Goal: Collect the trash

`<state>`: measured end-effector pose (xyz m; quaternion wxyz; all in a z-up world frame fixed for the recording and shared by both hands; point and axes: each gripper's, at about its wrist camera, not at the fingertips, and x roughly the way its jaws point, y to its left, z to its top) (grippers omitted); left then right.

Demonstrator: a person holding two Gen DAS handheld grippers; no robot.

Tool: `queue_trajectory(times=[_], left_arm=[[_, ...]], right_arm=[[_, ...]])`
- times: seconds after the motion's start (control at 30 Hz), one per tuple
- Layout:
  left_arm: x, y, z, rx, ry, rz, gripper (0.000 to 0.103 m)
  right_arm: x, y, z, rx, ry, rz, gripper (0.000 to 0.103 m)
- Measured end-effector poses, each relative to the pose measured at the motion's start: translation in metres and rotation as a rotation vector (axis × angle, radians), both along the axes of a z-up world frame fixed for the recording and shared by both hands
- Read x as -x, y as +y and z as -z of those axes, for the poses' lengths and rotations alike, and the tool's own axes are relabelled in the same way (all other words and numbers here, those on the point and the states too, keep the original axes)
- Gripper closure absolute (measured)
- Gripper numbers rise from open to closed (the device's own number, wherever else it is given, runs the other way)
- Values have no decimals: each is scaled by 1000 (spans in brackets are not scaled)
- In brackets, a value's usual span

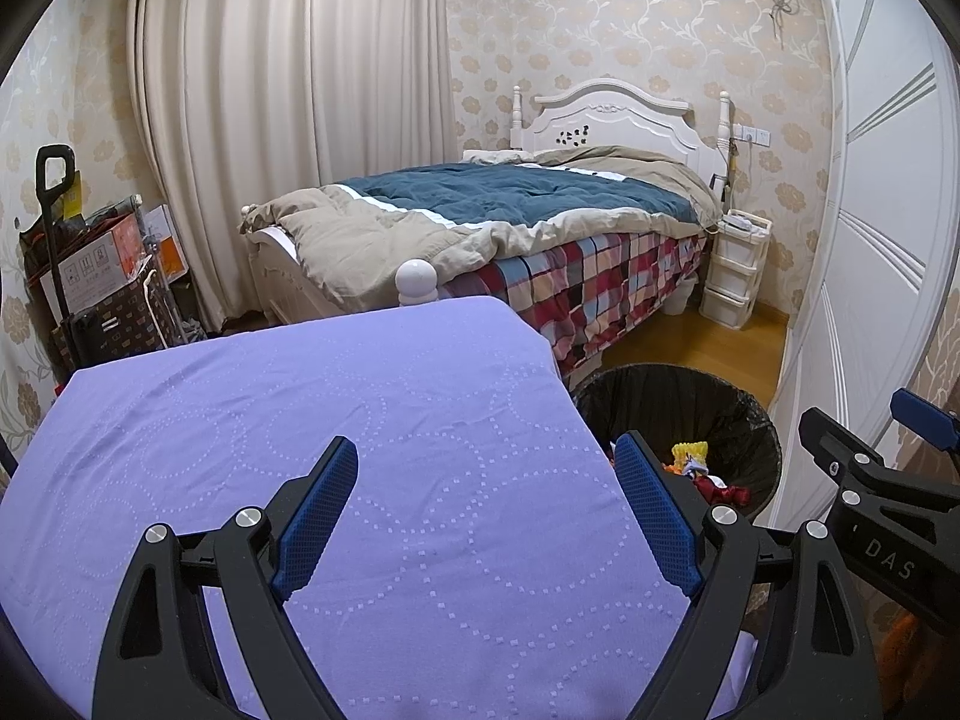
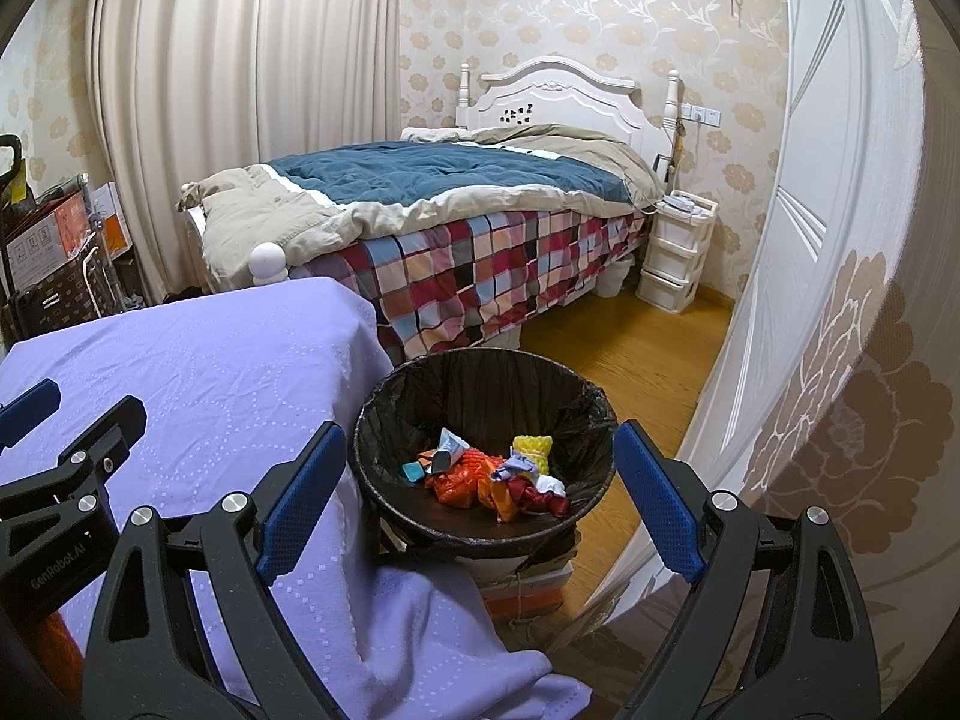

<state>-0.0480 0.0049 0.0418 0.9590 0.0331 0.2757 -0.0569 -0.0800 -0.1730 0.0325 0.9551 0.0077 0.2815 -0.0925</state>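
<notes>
A round trash bin lined with a black bag stands on the floor to the right of the purple-covered table. In it lie several pieces of trash: orange and red wrappers, a yellow sponge-like piece, a small teal piece, crumpled paper. The bin also shows in the left wrist view. My right gripper is open and empty above the bin's near rim. My left gripper is open and empty above the bare purple tablecloth. The right gripper also shows in the left wrist view.
A bed with a blue and beige quilt and a checked sheet stands behind the table. A white drawer unit stands by the headboard. A white door is on the right. Boxes and a cart stand at the left by the curtain.
</notes>
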Motion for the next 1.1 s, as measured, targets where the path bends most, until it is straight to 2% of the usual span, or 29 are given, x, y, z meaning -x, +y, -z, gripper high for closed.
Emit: queue_trajectory(times=[0.73, 1.1], left_arm=[[6, -3, -8, 0, -30, 11, 18], [-2, 13, 2, -20, 7, -39, 18]], right_arm=[[0, 1, 1, 1, 0, 1, 15], [-6, 18, 5, 6, 17, -29, 15]])
